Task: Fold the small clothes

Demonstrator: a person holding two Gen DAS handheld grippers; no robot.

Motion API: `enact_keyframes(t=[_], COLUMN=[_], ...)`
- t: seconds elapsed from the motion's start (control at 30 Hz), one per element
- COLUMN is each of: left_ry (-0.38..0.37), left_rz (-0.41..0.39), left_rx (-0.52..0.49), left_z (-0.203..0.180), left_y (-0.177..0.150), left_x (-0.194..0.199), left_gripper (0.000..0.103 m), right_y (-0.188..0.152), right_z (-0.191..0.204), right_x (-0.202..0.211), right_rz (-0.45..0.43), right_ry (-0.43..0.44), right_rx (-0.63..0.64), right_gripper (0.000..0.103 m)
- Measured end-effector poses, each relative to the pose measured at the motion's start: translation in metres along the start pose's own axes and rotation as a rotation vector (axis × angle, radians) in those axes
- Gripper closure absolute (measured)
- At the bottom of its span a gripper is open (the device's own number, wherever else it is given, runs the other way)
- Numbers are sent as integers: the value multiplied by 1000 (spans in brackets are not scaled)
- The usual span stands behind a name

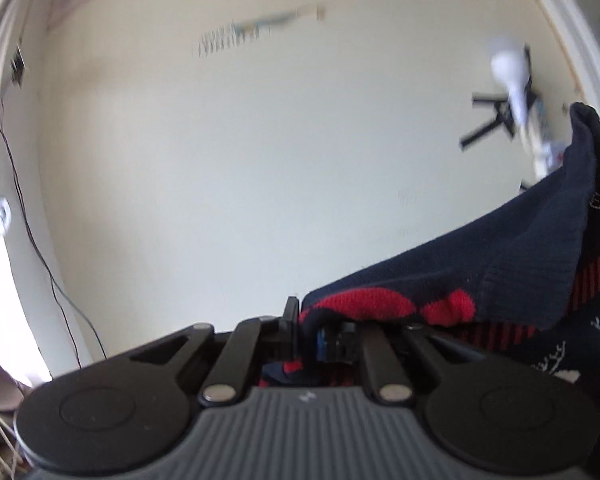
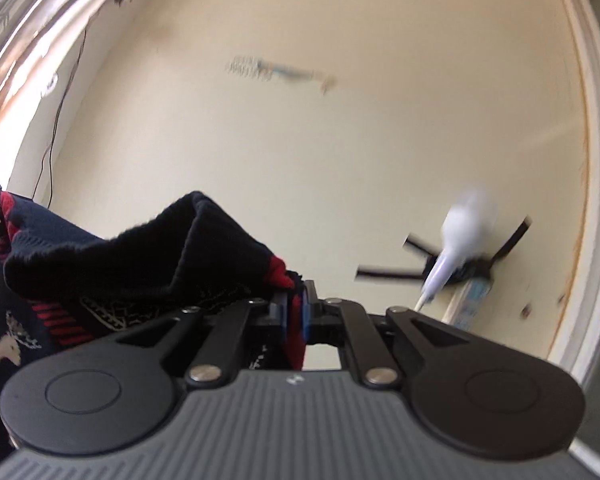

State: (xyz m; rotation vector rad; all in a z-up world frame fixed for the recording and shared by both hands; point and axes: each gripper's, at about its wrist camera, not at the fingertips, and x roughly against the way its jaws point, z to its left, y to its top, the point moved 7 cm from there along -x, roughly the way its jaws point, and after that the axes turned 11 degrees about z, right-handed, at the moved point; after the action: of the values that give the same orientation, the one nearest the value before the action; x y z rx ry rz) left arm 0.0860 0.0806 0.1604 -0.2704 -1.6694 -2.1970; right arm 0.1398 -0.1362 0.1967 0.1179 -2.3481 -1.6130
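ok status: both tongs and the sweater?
Left tongs shut on sweater. Right tongs shut on it too. Sweater slung between them, off the surface. Nothing in the way.

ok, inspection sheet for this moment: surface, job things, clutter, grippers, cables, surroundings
Surface: nothing seen; both cameras face a cream wall.
Job's things: navy and red knit sweater with white reindeer pattern, held up between both grippers, off any surface.
Clutter: nothing seen.
Grippers: left gripper shut on a sweater edge; right gripper shut on another edge.
Cables: thin dark cables hang down the wall at left.
Surroundings: blurred white lamp on a black stand, white door frame at right; blurred marks on the wall.
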Motion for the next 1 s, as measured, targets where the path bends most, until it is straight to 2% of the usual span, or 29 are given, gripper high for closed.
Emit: enact_keyframes(t=[0.1, 0.17, 0.23, 0.3, 0.37, 0.4, 0.43, 0.5, 0.57, 0.6, 0.7, 0.8, 0.87, 0.9, 0.93, 1.0], left_ry=[12, 48, 74, 57, 51, 43, 39, 30, 19, 15, 16, 27, 36, 39, 43, 52], left_rz=[242, 375, 469, 552, 515, 502, 499, 501, 497, 495, 496, 498, 501, 502, 503, 505], left_rx=[63, 92, 122, 190, 188, 189, 187, 191, 206, 207, 203, 188, 176, 170, 163, 148], left_z=[-7, -17, -22, -16, -19, -17, -19, -17, -10, -9, -8, -10, -12, -12, -13, -15], left_y=[-41, -77, -108, -135, -146, -136, -141, -141, -131, -118, -115, -115, -114, -114, -114, -113], left_x=[-104, -165, -207, -238, -237, -239, -239, -242, -242, -238, -238, -237, -236, -236, -237, -238], left_gripper=[95, 95, 95, 95, 95, 94, 94, 94, 94, 94, 94, 94, 94, 94, 94, 94], right_y=[-68, -111, -153, -179, -193, -195, -197, -194, -196, -192, -197, -213, -226, -228, -225, -210], right_z=[29, 55, 74, 77, 66, 58, 52, 46, 52, 59, 89, 121, 131, 129, 125, 94], right_x=[-104, -165, -208, -221, -205, -189, -176, -141, -113, -93, -53, -42, -46, -43, -43, -41], right_rz=[187, 307, 456, 539, 565, 560, 553, 555, 549, 544, 551, 601, 662, 659, 655, 621], right_ry=[88, 130, 148, 162, 228, 253, 272, 313, 344, 354, 374, 377, 373, 373, 369, 285], right_rx=[-101, -137, -161, -194, -256, -294, -325, -377, -375, -359, -291, -201, -178, -182, -183, -198], right_gripper=[94, 92, 90, 85, 77, 64, 56, 54, 52, 48, 45, 45, 48, 64, 92, 92])
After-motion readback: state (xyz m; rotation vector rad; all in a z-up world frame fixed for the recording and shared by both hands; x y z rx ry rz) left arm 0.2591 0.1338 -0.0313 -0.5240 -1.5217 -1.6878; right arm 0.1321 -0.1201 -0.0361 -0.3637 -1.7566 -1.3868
